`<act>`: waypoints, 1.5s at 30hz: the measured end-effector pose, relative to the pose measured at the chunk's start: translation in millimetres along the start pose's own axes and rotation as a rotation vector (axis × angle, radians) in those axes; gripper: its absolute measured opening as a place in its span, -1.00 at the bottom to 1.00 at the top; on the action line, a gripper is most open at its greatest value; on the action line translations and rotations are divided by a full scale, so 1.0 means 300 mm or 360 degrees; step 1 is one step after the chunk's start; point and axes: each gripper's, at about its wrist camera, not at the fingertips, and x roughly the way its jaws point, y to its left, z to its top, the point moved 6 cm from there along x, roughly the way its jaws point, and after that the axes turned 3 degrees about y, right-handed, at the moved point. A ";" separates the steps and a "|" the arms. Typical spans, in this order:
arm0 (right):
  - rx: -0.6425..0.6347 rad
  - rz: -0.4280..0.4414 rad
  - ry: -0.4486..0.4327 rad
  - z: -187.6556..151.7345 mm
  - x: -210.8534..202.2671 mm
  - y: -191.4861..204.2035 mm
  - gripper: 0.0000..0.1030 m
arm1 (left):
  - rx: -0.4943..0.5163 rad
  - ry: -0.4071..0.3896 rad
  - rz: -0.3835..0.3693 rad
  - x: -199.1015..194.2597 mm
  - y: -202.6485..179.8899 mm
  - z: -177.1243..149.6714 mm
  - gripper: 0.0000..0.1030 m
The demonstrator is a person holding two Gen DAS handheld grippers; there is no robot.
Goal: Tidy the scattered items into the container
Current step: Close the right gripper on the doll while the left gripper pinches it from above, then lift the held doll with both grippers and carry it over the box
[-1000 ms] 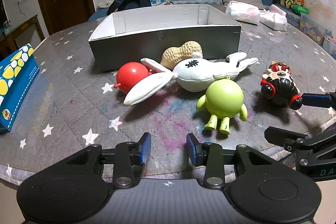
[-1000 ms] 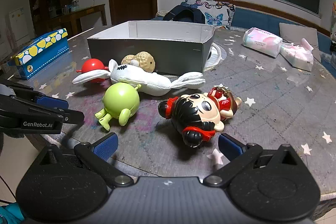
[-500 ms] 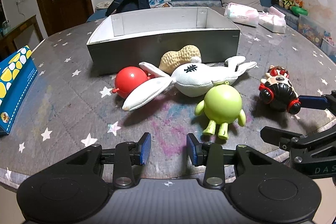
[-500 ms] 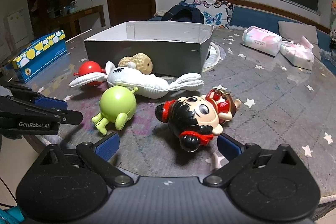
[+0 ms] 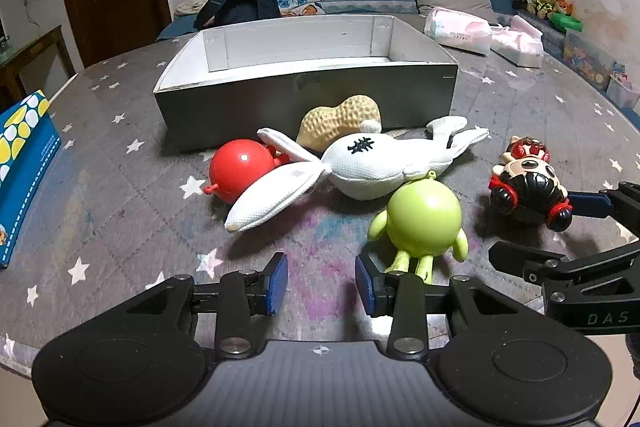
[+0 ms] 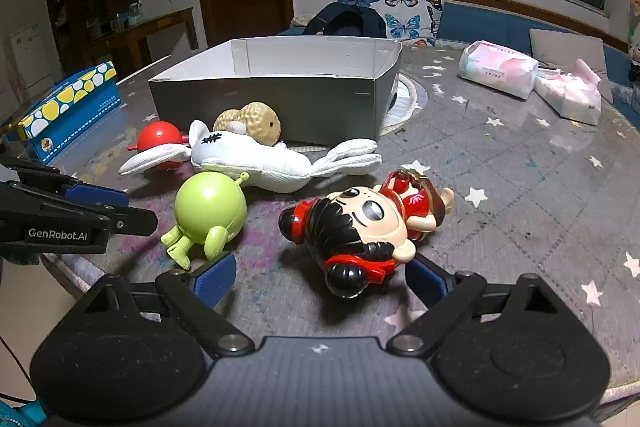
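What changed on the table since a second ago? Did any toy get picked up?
No toy is picked up yet. The right tool has crept closer around the doll, and its jaws have just been closing, with the doll's head between them but not clearly squeezed. The left tool stays open with nothing in it. The green toy, white plush, red ball, peanut and box stayed put.

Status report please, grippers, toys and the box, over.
Left gripper open, empty. Right gripper open, jaws just been closing around the doll, not yet gripping. All five toys outside the grey box. Nothing in the way.
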 end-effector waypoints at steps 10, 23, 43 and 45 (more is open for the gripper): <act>0.0061 -0.0015 0.0008 0.006 0.002 -0.035 0.57 | -0.0003 -0.0072 -0.0078 -0.035 -0.005 0.063 -0.25; 0.0128 0.0045 -0.0014 0.020 0.005 -0.075 0.37 | 0.0205 -0.0115 -0.0468 -0.034 -0.211 0.189 -0.22; 0.0204 0.0204 -0.0007 0.035 0.036 -0.108 0.32 | 0.0178 0.0179 -0.0912 0.124 -0.321 0.258 -0.17; 0.0191 0.0200 -0.0007 0.035 0.037 -0.109 0.28 | 0.0159 0.0193 -0.0928 0.132 -0.314 0.264 -0.15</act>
